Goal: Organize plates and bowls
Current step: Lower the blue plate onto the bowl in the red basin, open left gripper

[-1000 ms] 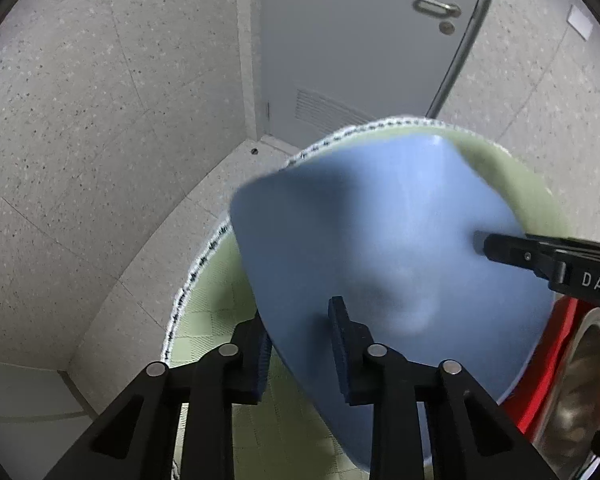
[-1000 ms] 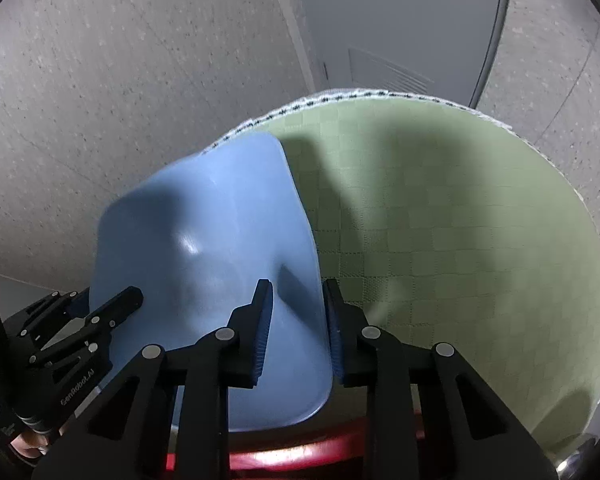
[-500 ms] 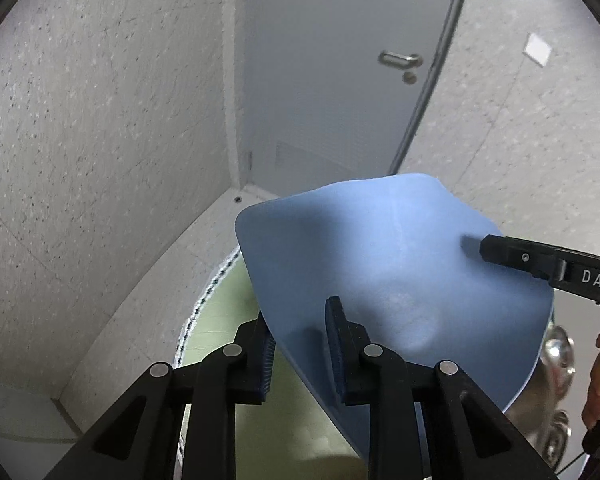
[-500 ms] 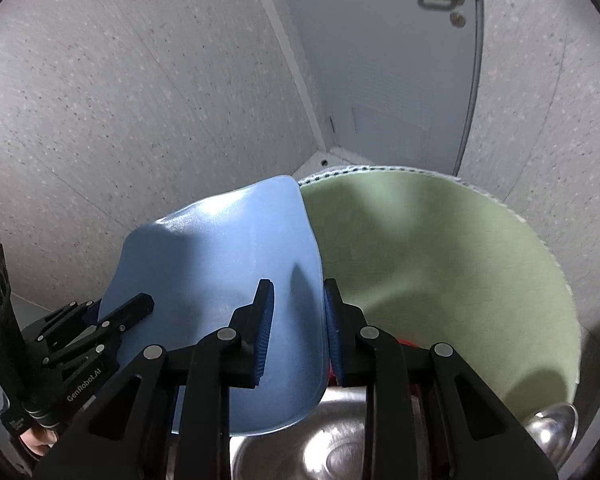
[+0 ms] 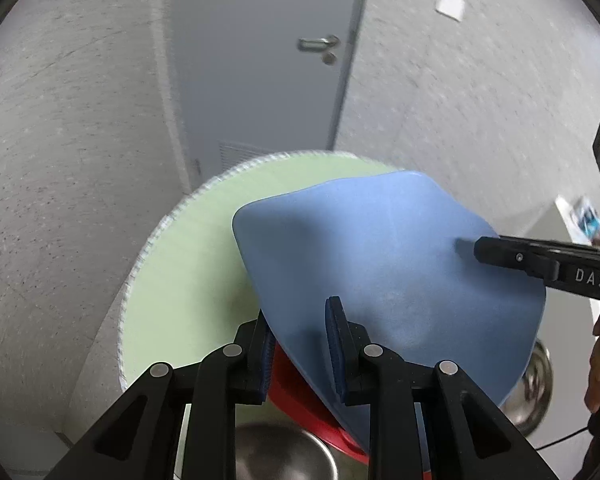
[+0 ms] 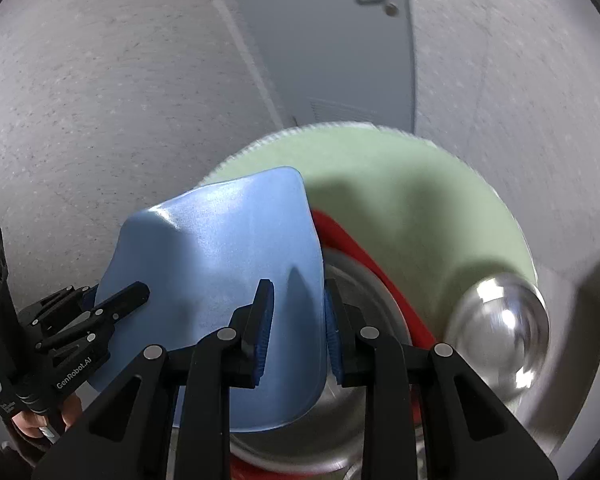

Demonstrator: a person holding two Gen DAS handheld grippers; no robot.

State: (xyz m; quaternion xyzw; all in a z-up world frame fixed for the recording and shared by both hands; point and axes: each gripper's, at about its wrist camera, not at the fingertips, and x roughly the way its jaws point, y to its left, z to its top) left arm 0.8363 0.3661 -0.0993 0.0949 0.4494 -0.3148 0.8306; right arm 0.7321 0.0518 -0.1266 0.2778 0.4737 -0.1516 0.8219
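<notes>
Both the left gripper [image 5: 300, 344] and right gripper [image 6: 296, 328] clamp the blue plate [image 5: 388, 264], which hides most of the red dish [image 6: 364, 256].

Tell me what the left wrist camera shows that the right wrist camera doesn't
Only the left wrist view shows the white wall plate and a printed item at the right edge. Only the right wrist view shows the small steel bowl clearly, beside the red plate. Both show the blue plate gripped on opposite edges by the left claw and right claw, the green mat and the door handle.
</notes>
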